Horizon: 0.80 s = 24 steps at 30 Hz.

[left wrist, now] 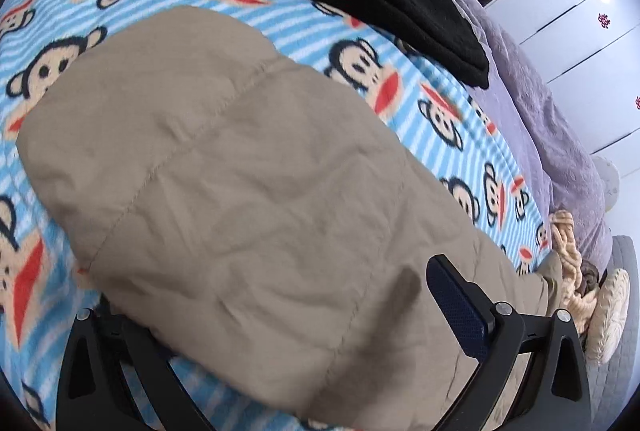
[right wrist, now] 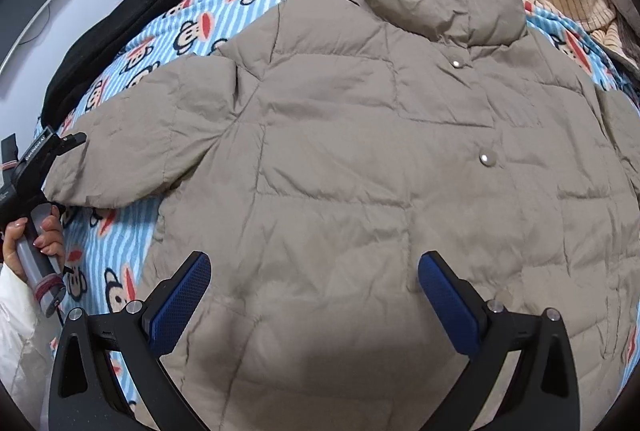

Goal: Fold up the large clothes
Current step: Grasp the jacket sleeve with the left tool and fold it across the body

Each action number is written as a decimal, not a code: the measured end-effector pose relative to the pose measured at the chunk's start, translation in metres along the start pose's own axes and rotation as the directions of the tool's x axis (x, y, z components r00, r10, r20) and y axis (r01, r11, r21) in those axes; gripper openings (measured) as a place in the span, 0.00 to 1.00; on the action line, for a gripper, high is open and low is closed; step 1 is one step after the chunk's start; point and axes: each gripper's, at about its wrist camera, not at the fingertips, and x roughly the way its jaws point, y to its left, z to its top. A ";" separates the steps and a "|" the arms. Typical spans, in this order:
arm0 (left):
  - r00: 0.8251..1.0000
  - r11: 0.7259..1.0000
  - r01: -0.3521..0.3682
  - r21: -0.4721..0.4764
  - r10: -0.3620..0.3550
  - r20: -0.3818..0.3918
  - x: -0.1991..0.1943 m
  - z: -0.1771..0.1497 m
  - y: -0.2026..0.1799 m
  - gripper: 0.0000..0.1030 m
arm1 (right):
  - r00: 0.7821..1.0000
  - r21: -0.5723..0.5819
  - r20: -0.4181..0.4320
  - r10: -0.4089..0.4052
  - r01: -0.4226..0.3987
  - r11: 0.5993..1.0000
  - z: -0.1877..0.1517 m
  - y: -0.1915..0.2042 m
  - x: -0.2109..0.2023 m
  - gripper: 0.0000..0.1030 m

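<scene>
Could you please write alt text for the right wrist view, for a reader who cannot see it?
A beige puffer jacket lies spread front-up on a blue monkey-print blanket, with the open right gripper above its hem. At left, the left gripper meets the sleeve cuff.

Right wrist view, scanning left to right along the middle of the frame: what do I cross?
Left gripper at the sleeve cuff → jacket sleeve → lower snap button on the jacket front → jacket's far side.
</scene>
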 end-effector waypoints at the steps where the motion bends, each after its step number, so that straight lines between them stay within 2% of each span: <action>1: 1.000 1.000 -0.024 -0.002 0.024 0.014 0.001 0.006 -0.001 0.86 | 1.000 0.000 0.011 0.010 -0.010 1.000 0.006 0.003 0.001 1.00; 2: 0.998 0.999 -0.052 0.002 0.052 0.020 0.003 0.011 -0.001 0.62 | 1.000 0.001 0.020 0.015 -0.015 1.000 0.011 0.006 0.003 1.00; 3: 0.997 0.998 -0.069 0.009 0.069 0.017 0.005 0.014 -0.003 0.43 | 0.999 0.002 0.027 0.021 -0.021 1.000 0.017 0.009 0.004 1.00; 4: 0.998 0.998 -0.060 0.015 0.060 0.014 0.004 0.016 -0.003 0.31 | 0.999 0.002 0.034 0.029 -0.029 1.000 0.024 0.013 0.006 1.00; 5: 1.000 0.999 -0.027 0.021 0.027 0.009 0.003 0.018 -0.004 0.12 | 0.999 0.002 0.042 0.034 -0.034 0.999 0.030 0.018 0.009 1.00; 6: 1.000 0.999 -0.023 0.035 0.023 0.008 0.001 0.020 -0.008 0.11 | 0.997 0.003 0.057 0.046 -0.046 0.999 0.037 0.023 0.011 1.00; 8: 0.996 0.990 -0.071 0.119 0.064 0.065 -0.014 0.018 -0.022 0.08 | 0.993 0.013 0.084 0.078 -0.079 0.997 0.048 0.033 0.014 1.00; 9: 0.994 0.985 -0.082 0.154 0.069 0.090 -0.022 0.016 -0.028 0.08 | 0.990 0.023 0.093 0.103 -0.106 0.994 0.053 0.037 0.017 0.93; 10: 0.991 0.979 -0.085 0.188 0.064 0.116 -0.033 0.014 -0.035 0.08 | 0.987 0.034 0.101 0.128 -0.132 0.991 0.055 0.042 0.019 0.83; 11: 0.989 0.972 -0.080 0.219 0.050 0.139 -0.044 0.012 -0.041 0.08 | 0.983 0.043 0.096 0.157 -0.161 0.986 0.059 0.046 0.025 0.49; 12: 0.986 0.965 -0.077 0.251 0.037 0.160 -0.054 0.011 -0.049 0.08 | 0.980 0.056 0.069 0.188 -0.192 0.980 0.063 0.052 0.035 0.21; 14: 0.981 0.945 -0.068 0.319 0.006 0.191 -0.073 0.006 -0.065 0.08 | 0.965 0.093 0.031 0.260 -0.262 0.960 0.066 0.060 0.053 0.16; 15: 0.980 0.934 -0.061 0.352 -0.012 0.201 -0.080 0.004 -0.075 0.08 | 0.960 0.101 0.020 0.279 -0.280 0.955 0.065 0.065 0.061 0.13; 18: 0.974 0.890 -0.020 0.455 -0.086 0.211 -0.101 -0.008 -0.105 0.08 | 0.952 0.092 -0.021 0.306 -0.303 0.949 0.059 0.079 0.084 0.13; 22: 0.970 0.831 0.058 0.553 -0.179 0.167 -0.112 -0.034 -0.150 0.08 | 0.942 0.077 -0.075 0.327 -0.322 0.944 0.052 0.081 0.102 0.13; 24: 0.967 0.802 0.097 0.589 -0.215 0.134 -0.110 -0.052 -0.178 0.08 | 0.923 0.100 -0.090 0.375 -0.366 0.925 0.052 0.073 0.099 0.13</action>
